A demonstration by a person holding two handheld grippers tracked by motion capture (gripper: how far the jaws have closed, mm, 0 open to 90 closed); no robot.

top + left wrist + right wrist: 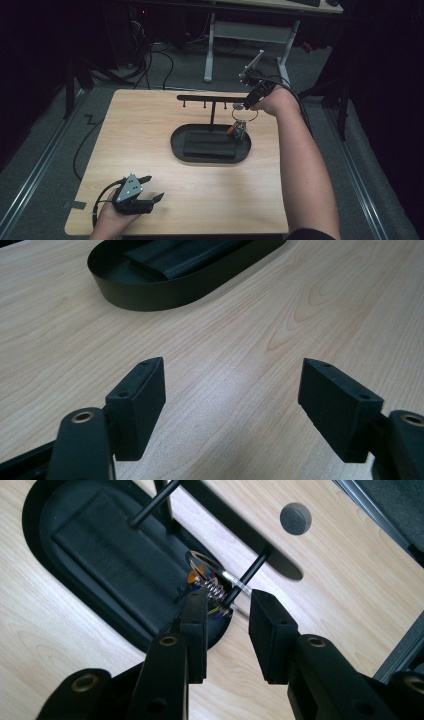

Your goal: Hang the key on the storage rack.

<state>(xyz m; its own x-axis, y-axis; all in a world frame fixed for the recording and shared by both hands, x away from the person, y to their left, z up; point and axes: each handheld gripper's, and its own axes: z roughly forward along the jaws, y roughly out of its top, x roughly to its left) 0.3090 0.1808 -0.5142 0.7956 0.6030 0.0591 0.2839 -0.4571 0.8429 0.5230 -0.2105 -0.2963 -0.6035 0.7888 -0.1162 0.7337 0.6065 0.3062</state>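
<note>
A light wooden table [150, 150] stands in a dark room, with cables on the grey floor and the white legs of another desk beyond it. The person's right forearm stretches far forward over the table, the hand tipped downward, bringing the right gripper [245, 106] to the right end of a black T-shaped hook rack [210, 98]. In the right gripper view its jaws stand a little apart with a gap between them; a keyring [212, 575] with a coiled spring and small coloured charms lies just ahead of the left jaw's tip, and one of the rack's pegs [247, 576] runs forward from the gap. Whether the jaws touch the ring cannot be told. The rack's post rises from a black oval tray [180, 150], which holds a flat dark rectangular pad [207, 148]. The left hand rests at the table's near edge, the left gripper [150, 187] level, its jaws wide apart over bare wood, with the tray well ahead of them.
</note>
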